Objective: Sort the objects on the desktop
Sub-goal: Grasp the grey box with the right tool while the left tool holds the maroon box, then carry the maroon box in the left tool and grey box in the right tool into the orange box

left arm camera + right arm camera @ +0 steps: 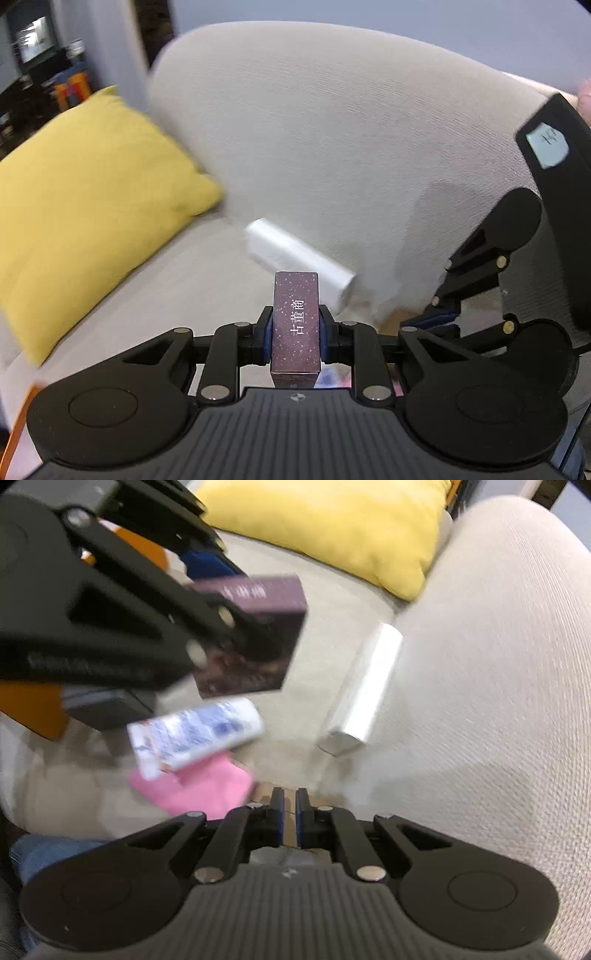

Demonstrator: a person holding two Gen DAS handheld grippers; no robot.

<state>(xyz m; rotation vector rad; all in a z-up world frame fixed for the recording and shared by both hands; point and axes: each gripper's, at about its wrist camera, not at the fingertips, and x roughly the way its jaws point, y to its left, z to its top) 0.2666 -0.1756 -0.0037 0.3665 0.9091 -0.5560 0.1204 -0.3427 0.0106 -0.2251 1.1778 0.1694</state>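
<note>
While my left jaws (295, 332) clamped the purple box (295, 321) above the sofa seat (207, 280), a white roll (299, 258) lay against the backrest (332, 129); my right jaws (290, 812) stood nearly closed, empty, near a pink cloth (207, 790).

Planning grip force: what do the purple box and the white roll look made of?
Purple box: likely printed cardboard with a smooth finish, given crisp folded edges. White roll: apparently thin glossy plastic film, given its translucent sheen; motion blur leaves this uncertain.

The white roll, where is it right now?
The white roll lies on the sofa seat against the backrest, right of the yellow cushion, just beyond the purple box in the left gripper.
</note>
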